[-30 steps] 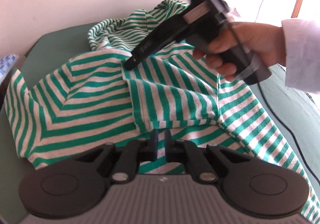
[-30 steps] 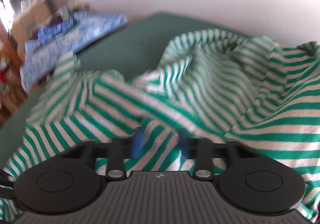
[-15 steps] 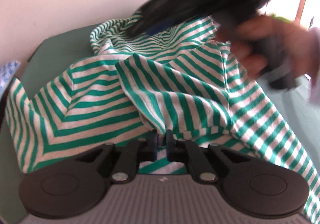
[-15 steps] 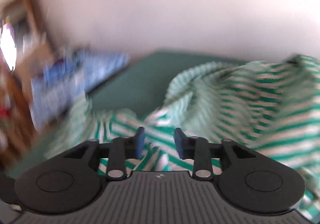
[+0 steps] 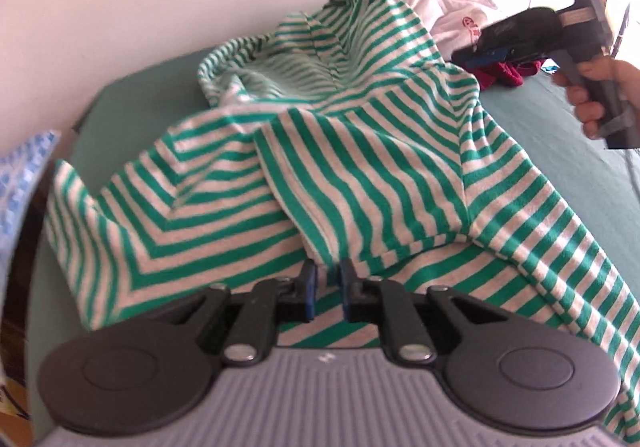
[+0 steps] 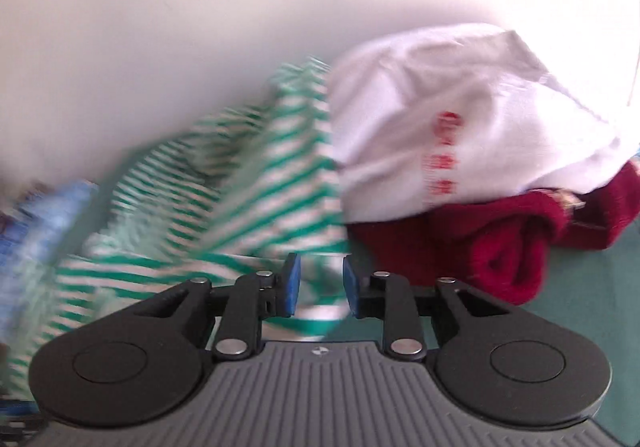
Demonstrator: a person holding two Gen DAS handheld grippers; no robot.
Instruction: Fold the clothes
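Note:
A green and white striped top [image 5: 360, 175] lies crumpled on the green table [image 5: 132, 107]. My left gripper [image 5: 327, 279] is shut on a fold of the striped top at its near edge. My right gripper [image 6: 318, 281] is open and empty, held above the right edge of the striped top [image 6: 256, 203]. In the left wrist view the right gripper [image 5: 472, 57] hangs in the air at the far right, apart from the cloth, held by a hand [image 5: 600, 95].
A white garment with red print [image 6: 448, 127] lies on a dark red knit garment [image 6: 508, 243] at the back right, against the white wall [image 6: 200, 27]. A blue patterned cloth [image 5: 20, 175] is at the left edge. A cable [image 5: 632, 167] runs along the right side.
My right gripper has let go of the striped top, lifted off it and swung right toward the white and red garments. My left gripper stays shut on the fold.

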